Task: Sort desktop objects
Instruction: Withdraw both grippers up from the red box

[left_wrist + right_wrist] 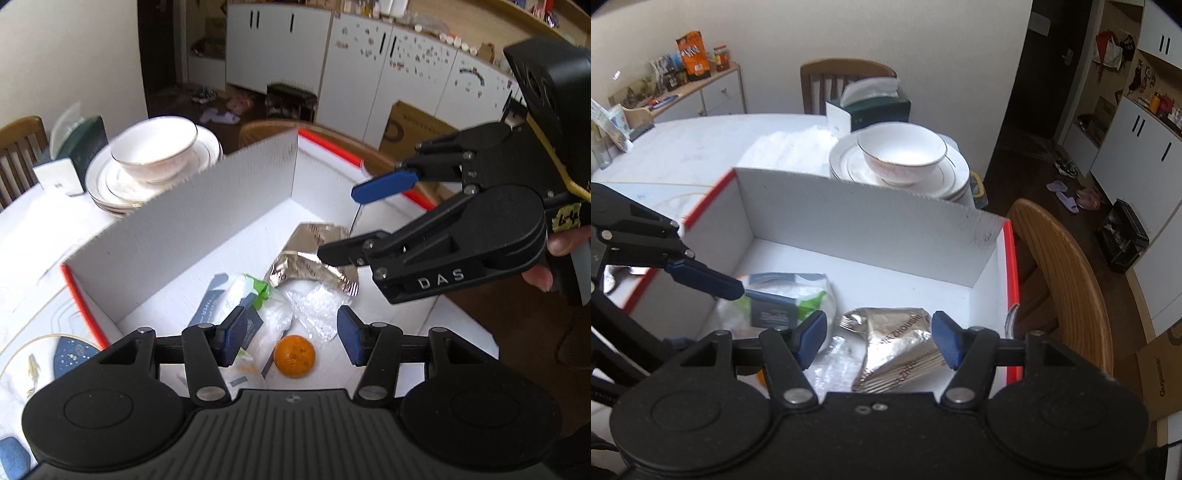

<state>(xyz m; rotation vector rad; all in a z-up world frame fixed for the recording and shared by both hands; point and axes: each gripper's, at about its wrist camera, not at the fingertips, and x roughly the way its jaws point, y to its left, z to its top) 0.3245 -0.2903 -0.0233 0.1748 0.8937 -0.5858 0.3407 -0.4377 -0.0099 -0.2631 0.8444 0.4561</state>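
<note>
Both tools hang over the white box with red-edged walls, which fills the middle of each view and already holds the sorted things. In the left wrist view the left gripper stands part open with nothing between its blue pads; the orange lies on the box floor directly below the gap, at lower centre, apart from both pads. Left of it lie a white-and-green packet and a dark card, and a clear plastic bag sits just above the orange. The right gripper is open wide and empty too, and the silver foil pouch lies crumpled on the floor beneath it, lower centre of the right wrist view. The step in hand looks like drawing clear after a drop, so both tools should lift straight up before swinging aside, keeping the pads off the tall back wall and off each other, since the right gripper's fingers reach in close from the right of the frame. The stacked plates and bowl stand just behind the wall, so any sideways move should go away from them. What remains on the table outside the box is hard to tell here.
</note>
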